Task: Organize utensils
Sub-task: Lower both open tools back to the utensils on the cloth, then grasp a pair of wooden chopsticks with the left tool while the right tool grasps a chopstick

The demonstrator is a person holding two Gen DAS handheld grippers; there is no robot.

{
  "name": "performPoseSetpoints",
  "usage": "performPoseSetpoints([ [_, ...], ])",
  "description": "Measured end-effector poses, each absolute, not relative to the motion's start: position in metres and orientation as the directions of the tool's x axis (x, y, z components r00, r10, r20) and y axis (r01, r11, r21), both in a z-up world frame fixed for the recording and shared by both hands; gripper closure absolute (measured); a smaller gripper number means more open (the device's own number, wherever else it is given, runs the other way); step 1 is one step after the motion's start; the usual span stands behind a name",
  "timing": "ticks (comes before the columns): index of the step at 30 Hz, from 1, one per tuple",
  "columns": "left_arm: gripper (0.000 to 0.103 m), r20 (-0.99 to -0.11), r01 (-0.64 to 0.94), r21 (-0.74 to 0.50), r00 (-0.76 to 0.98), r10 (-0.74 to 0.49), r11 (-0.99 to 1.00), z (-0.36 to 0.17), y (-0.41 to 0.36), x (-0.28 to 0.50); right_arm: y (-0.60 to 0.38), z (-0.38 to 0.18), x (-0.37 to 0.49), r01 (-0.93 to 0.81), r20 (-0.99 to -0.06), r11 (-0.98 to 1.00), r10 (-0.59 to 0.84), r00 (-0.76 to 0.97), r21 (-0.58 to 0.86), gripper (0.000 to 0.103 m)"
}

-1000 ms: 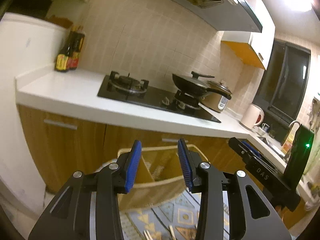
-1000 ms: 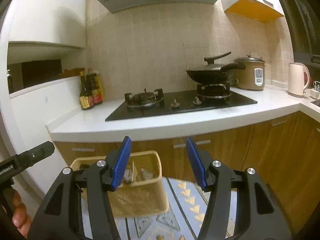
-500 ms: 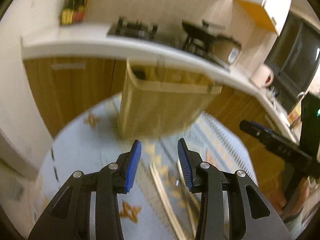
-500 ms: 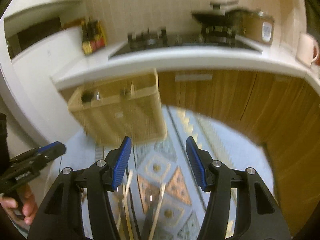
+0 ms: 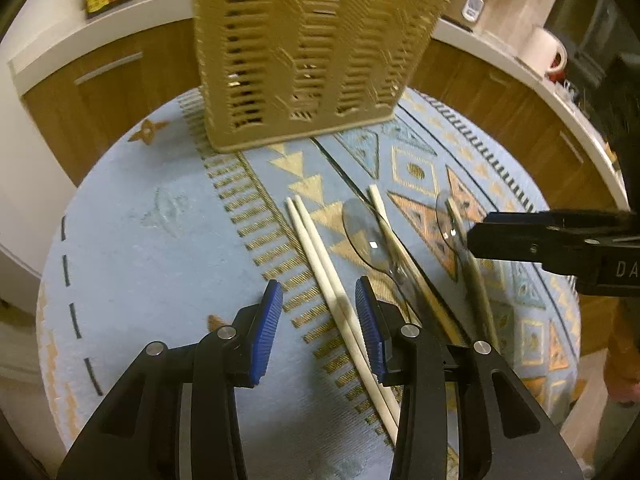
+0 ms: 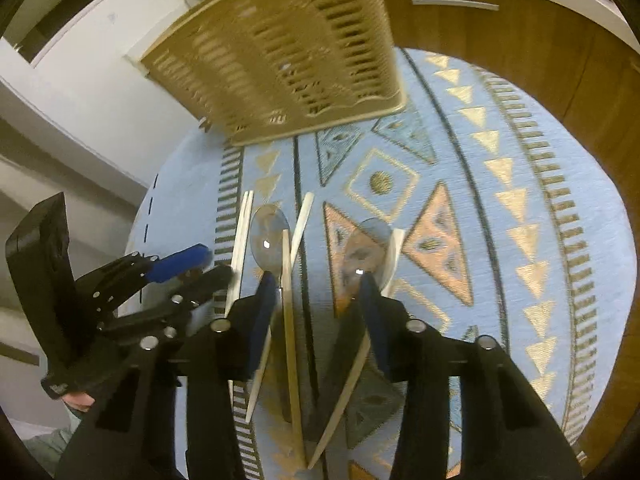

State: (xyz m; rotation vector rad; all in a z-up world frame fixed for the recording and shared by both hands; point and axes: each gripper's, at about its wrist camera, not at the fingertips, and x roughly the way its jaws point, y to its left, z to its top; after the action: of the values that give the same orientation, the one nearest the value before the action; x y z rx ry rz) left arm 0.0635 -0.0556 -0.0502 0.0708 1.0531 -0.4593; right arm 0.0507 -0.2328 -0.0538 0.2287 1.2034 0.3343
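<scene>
Both grippers, left (image 5: 318,312) and right (image 6: 316,292), hung with jaws spread above chopsticks (image 5: 324,264) and spoons (image 5: 366,240) at frame centre, lined up for pickup into basket (image 5: 304,52) at top.

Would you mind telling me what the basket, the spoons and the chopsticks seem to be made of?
Basket: probably moulded plastic, matte tan, judging by its even slotted walls. Spoons: look like clear glossy plastic, since the mat pattern shows through the bowls and small glints sit on them. Chopsticks: pale cream, matte, possibly bamboo or wood; the blur leaves that open.
</scene>
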Motion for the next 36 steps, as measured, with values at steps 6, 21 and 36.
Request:
performPoseSetpoints([
  [6,0.065,-0.861,0.418,-0.075,0.431,-0.271,0.905,-0.054,-0.071,0.062,-0.228,-0.064,0.055,-0.135,-0.876,0.925,0.38,0.297,0.356,0.065],
  [21,0.091,-0.868,0.416,-0.018,0.444,-0.221,0.909,-0.051,-0.061,0.058,-0.18,-0.081,0.07,-0.23,-0.894,0.913,0.386,0.227,0.336,0.08],
  [36,0.075,-0.911,0.456,-0.151,0.281,-0.303,0.877,-0.048,-0.045,0.083,-0.181,-0.081,0.063,-0.246,-0.884,0.908,0.398,0.245,0.34,0.099],
])
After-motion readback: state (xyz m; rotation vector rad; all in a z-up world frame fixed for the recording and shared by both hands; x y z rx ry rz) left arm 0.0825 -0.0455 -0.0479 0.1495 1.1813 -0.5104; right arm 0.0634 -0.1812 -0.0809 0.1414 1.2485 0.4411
